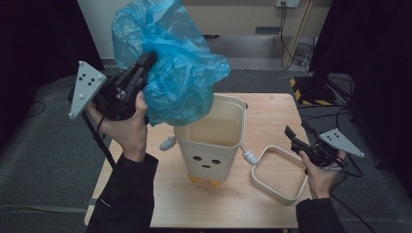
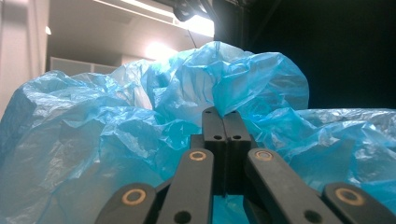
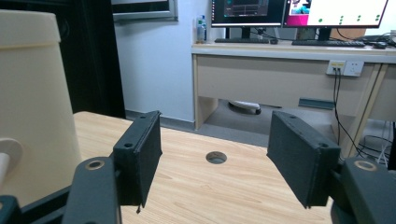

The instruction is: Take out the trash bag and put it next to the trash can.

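A crumpled blue plastic bag (image 1: 170, 63) hangs above the cream bin (image 1: 211, 145), its lower end at the bin's open mouth. My left gripper (image 1: 148, 60) is shut on the bag, held high at the left. Seen along the left jaws, they sit pressed together with blue film (image 2: 140, 121) pinched at their tips. The bin has a drawn face, small white arms and orange feet. Its cream rim ring (image 1: 279, 172) lies flat on the table to the right. My right gripper (image 1: 291, 138) stands open just right of the ring, nothing between its pads (image 3: 140, 154).
The wooden table (image 1: 272, 109) has a small round hole (image 3: 216, 157) near its far edge. Beyond it stand a desk with monitors (image 3: 299, 14) and hanging cables (image 1: 291, 34). Dark curtains flank both sides. The bin's side wall (image 3: 32, 93) rises at the left of the right gripper view.
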{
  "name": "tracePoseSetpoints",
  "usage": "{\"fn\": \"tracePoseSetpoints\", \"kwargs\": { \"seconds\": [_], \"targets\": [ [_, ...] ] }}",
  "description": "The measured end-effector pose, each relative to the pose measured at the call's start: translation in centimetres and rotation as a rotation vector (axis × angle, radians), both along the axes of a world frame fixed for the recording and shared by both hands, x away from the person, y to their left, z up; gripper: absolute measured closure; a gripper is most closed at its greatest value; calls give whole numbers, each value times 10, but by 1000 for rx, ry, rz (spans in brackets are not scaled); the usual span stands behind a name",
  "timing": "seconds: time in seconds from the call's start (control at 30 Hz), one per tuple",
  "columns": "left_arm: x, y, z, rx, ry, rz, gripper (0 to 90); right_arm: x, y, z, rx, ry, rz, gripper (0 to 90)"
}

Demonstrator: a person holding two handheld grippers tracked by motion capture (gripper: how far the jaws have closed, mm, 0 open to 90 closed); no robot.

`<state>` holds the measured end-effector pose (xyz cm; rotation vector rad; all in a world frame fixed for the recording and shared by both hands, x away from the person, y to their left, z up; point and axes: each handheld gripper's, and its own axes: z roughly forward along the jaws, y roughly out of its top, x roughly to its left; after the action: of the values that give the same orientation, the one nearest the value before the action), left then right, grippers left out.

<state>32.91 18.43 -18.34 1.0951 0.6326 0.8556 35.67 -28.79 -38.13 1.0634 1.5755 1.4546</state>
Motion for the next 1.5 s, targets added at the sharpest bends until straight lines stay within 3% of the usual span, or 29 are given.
{"fn": "tracePoseSetpoints", "kwargs": {
  "seconds": [0.33, 0.63, 1.13, 1.37, 1.5],
  "targets": [
    [-9, 25, 4, -1, -20, 69, 900, 0, -2, -7, -9, 10, -14, 325],
    [-10, 49, -9, -13, 10, 120, 900, 0, -4, -13, -5, 19, -22, 289],
    [7, 74, -55, 7, 134, 184, 900, 2, -5, -28, -19, 68, -20, 243],
    [19, 83, -84, 34, 213, 216, 900, 1, -8, -34, -24, 87, -30, 233],
    [26, 87, -106, 37, 283, 222, 900, 0, -11, -41, -34, 105, -36, 227]
  ]
}}
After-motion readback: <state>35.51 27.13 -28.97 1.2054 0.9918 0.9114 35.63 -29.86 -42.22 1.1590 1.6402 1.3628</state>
